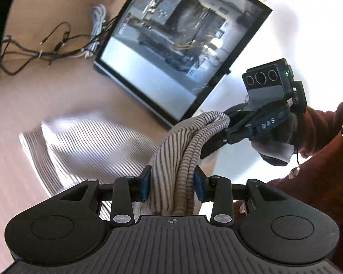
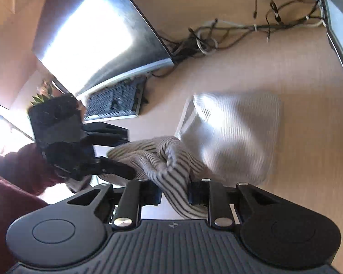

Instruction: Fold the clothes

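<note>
A striped white and dark garment (image 1: 84,141) hangs down over the wooden desk, its lower part blurred. My left gripper (image 1: 171,182) is shut on a bunched edge of the garment (image 1: 171,159). My right gripper (image 2: 173,193) is shut on another bunched part of the same garment (image 2: 171,171). The two grippers are close together and hold the cloth lifted. The right gripper also shows in the left wrist view (image 1: 219,134), and the left gripper in the right wrist view (image 2: 119,155). The hanging part shows in the right wrist view (image 2: 235,137).
A computer case with a glass side (image 1: 183,52) stands on the desk. Tangled cables (image 1: 57,45) lie behind it and show in the right wrist view (image 2: 240,32). A keyboard (image 2: 116,100) lies under a monitor (image 2: 91,36). A person's dark red sleeve (image 1: 320,171) is at the right.
</note>
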`<action>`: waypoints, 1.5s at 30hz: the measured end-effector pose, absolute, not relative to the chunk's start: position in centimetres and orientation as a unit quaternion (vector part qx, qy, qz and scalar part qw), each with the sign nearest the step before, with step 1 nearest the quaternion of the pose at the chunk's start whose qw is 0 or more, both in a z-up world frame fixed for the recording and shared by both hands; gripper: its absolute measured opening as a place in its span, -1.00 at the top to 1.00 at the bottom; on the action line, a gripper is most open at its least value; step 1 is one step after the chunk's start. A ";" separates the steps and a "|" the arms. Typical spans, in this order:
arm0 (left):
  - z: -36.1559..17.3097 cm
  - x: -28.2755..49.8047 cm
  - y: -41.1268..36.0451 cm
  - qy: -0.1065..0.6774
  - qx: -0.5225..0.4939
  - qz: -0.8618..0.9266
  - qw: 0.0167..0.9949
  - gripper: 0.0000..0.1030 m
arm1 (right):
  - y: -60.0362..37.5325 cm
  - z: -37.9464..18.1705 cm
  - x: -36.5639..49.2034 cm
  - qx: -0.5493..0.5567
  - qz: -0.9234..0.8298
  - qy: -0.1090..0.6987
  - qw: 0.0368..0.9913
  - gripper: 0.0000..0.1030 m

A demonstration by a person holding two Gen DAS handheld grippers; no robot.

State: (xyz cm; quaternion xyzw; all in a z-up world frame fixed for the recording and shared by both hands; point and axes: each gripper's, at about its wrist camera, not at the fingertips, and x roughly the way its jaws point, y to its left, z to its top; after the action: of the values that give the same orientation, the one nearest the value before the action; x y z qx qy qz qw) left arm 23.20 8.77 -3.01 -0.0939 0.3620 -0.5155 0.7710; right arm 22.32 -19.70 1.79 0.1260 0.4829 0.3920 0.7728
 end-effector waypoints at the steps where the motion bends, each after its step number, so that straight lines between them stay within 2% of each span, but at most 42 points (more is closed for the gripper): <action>1: -2.9 23.9 8.4 0.356 -0.090 -0.512 0.777 0.20 | -19.8 2.1 22.6 0.129 0.392 0.472 0.779 0.63; 7: -3.1 30.2 5.9 0.329 -0.074 -0.458 0.822 0.18 | -21.0 0.8 27.6 0.188 0.342 0.402 0.829 0.65; 13: -4.6 34.8 4.8 0.348 -0.046 -0.388 0.852 0.01 | -21.0 -4.4 33.9 0.221 0.280 0.378 0.854 0.65; 18: -4.1 32.7 7.9 0.335 -0.045 -0.374 0.864 -0.87 | -20.8 -4.9 35.0 0.238 0.293 0.375 0.847 0.65; 24: -6.9 28.6 10.4 0.335 -0.106 -0.333 0.875 -0.94 | -21.8 -4.9 34.4 0.236 0.307 0.374 0.843 0.65; 29: -10.1 28.2 8.5 0.306 -0.174 -0.274 0.895 -0.94 | -22.2 -5.2 34.0 0.238 0.309 0.375 0.841 0.65; 31: -10.4 28.5 6.8 0.287 -0.174 -0.266 0.904 -0.83 | -22.2 -5.2 33.8 0.236 0.308 0.377 0.841 0.65; 32: -10.3 28.7 5.8 0.282 -0.165 -0.269 0.906 -0.50 | -22.2 -5.1 33.8 0.233 0.308 0.377 0.842 0.65; 33: -10.0 28.8 5.2 0.283 -0.155 -0.273 0.906 -0.35 | -22.2 -5.0 33.7 0.230 0.306 0.377 0.843 0.65; 34: -9.7 28.8 5.0 0.284 -0.148 -0.277 0.906 -0.33 | -22.2 -4.9 33.5 0.226 0.304 0.377 0.845 0.65; 38: -8.7 28.5 5.0 0.299 -0.148 -0.299 0.894 0.12 | -22.8 -4.7 32.6 0.235 0.302 0.381 0.842 0.65; 42: -7.5 26.1 6.1 0.318 -0.152 -0.346 0.869 0.27 | -23.4 -3.8 30.2 0.240 0.317 0.396 0.828 0.65; 45: -6.4 23.7 6.8 0.325 -0.143 -0.393 0.848 0.28 | -23.7 -3.1 27.5 0.246 0.329 0.426 0.806 0.65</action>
State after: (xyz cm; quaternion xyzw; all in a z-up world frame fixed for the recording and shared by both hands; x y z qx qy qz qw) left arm 23.74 6.80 -6.43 -0.1432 0.3246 -0.3932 0.8483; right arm 27.46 -23.66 -3.06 0.2456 0.4264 0.3286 0.8062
